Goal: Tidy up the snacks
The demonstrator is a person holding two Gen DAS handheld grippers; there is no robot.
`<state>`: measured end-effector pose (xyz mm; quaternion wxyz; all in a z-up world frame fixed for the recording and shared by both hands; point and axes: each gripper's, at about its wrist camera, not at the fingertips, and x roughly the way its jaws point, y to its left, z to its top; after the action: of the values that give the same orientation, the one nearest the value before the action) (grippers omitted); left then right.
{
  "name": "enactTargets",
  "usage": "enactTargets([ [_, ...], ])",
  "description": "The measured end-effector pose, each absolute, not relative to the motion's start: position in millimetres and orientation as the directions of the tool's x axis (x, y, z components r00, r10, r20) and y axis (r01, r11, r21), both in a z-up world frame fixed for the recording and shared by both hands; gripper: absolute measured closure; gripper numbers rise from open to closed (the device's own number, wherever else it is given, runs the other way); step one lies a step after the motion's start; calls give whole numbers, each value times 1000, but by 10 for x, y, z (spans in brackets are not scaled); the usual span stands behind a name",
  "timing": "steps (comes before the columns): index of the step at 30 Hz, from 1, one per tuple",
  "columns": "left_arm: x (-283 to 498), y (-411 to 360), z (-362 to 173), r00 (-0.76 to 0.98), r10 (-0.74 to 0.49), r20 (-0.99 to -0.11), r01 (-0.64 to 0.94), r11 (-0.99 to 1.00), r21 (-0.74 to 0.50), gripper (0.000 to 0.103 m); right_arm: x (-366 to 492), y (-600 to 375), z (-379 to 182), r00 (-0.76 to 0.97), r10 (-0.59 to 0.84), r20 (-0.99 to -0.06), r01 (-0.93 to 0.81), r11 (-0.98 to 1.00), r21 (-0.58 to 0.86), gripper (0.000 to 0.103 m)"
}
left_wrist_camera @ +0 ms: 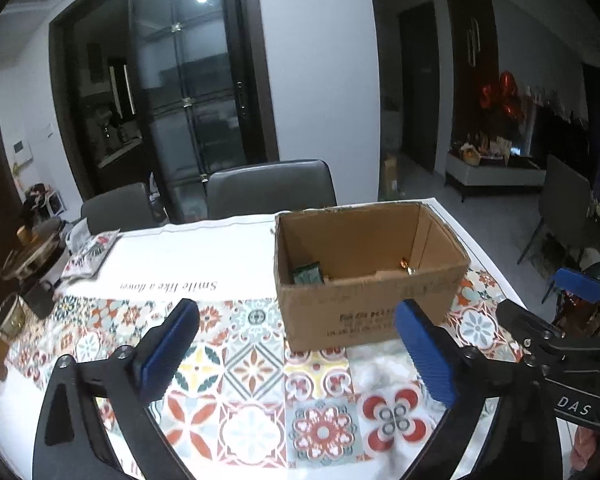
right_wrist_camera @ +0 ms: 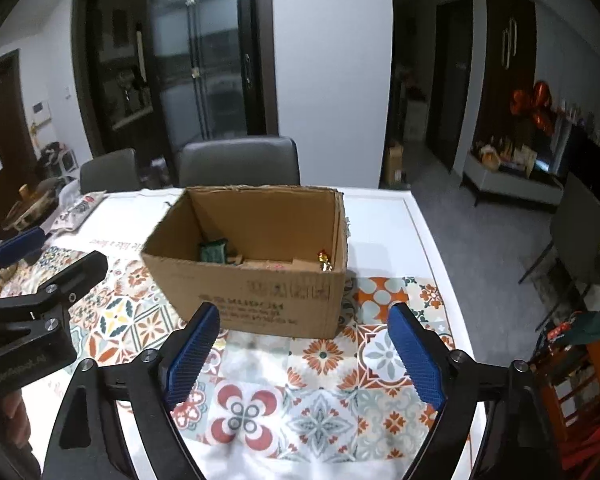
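Inside, cardboard box holds green packet, gold candy.

Box dead ahead of right gripper, top open; bare cloth between. Left gripper: box ahead-right, cloth free ahead-left.

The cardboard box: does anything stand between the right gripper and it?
Nothing visible does. Between the open right gripper and the cardboard box lies only bare patterned tablecloth. The left gripper is off to the side, not in the path.
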<state>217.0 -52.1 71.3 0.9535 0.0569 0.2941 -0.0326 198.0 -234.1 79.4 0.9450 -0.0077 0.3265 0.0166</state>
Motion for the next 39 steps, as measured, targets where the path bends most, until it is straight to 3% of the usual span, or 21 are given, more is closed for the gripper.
enactTargets([
  [9, 1480, -336, 501, 840, -21, -542, 55, 997, 46, 0, 1291, -2272, 670, 863, -1, -505, -12, 1000, -23, 9],
  [27, 825, -236, 413, 857, -51, -513, 63, 998, 7, 0, 674, -2196, 585, 886, 28, -463, -39, 999, -13, 9],
  [39, 596, -307, 370, 871, -29, -490, 65, 996, 58, 0, 504, -2269, 487, 883, 33, -468, -39, 999, -2, 9],
])
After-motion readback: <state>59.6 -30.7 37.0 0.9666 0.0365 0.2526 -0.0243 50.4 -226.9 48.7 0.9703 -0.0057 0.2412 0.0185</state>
